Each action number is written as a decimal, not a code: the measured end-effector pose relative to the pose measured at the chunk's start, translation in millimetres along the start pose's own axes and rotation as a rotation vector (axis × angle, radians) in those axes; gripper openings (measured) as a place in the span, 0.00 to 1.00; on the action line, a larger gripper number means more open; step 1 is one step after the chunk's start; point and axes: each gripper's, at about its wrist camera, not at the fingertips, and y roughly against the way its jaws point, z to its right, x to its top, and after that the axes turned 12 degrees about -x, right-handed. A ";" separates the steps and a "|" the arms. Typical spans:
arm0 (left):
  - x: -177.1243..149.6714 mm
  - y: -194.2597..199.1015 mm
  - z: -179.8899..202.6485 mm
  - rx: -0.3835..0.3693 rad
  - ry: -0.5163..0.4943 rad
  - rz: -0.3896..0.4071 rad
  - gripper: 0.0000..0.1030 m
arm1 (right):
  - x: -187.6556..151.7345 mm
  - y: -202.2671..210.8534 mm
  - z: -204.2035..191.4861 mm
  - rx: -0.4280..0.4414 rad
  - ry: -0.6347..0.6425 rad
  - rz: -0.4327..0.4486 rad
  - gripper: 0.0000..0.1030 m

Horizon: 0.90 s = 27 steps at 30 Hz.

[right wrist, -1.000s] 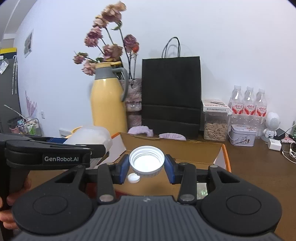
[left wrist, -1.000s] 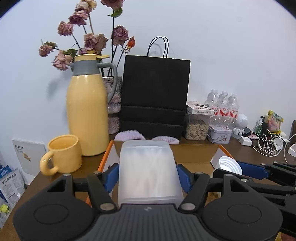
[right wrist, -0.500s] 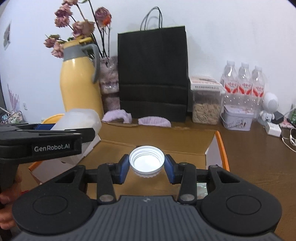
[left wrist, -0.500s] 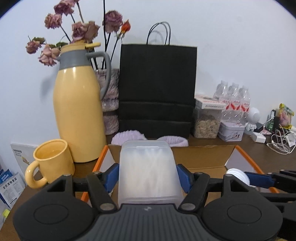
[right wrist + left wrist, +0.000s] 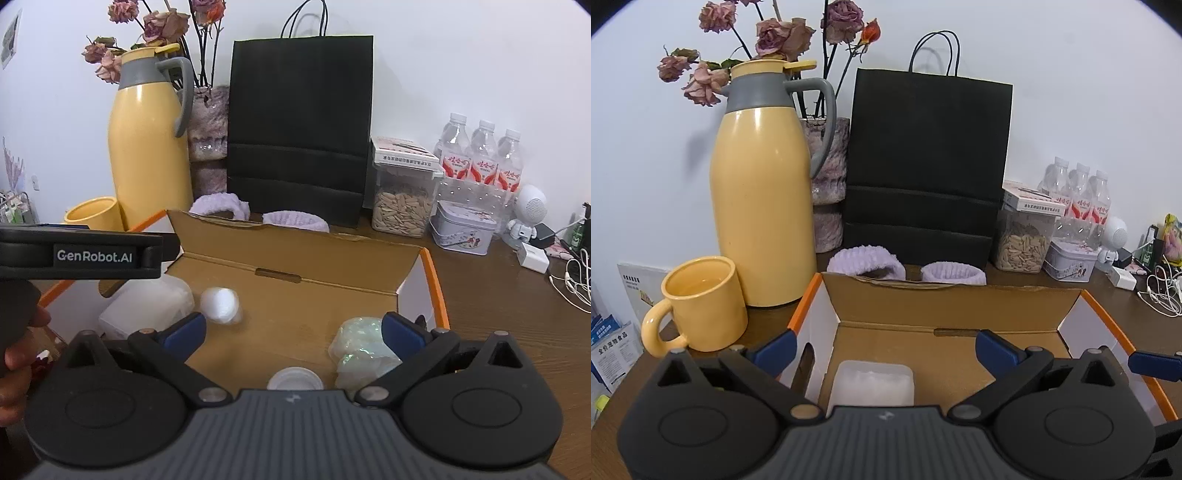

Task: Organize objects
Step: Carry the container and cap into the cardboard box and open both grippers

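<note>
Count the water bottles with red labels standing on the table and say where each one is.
3. They stand in a row by the wall, behind the tin: left bottle, middle bottle, right bottle. More may be hidden behind them.

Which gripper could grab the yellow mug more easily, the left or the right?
Probably the left gripper. The yellow mug sits just outside the cardboard box on its side; the right gripper is farther across.

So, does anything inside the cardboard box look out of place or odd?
Nothing is spilled or damaged. The clear plastic container, the white lid, a white ball and crumpled wrap lie loose in the cardboard box, not lined up.
</note>
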 end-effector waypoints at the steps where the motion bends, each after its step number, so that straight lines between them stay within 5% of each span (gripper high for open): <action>1: 0.1 -0.6 0.2 0.001 -0.001 -0.002 1.00 | 0.1 -0.4 0.9 0.000 -0.003 -0.001 1.00; 13: 2.5 10.3 4.5 -0.009 -0.001 0.019 1.00 | 2.5 6.7 4.0 0.004 -0.016 0.026 1.00; 27: -2.4 65.7 16.1 -0.004 -0.010 0.093 1.00 | -2.6 52.1 15.4 0.006 -0.051 0.097 1.00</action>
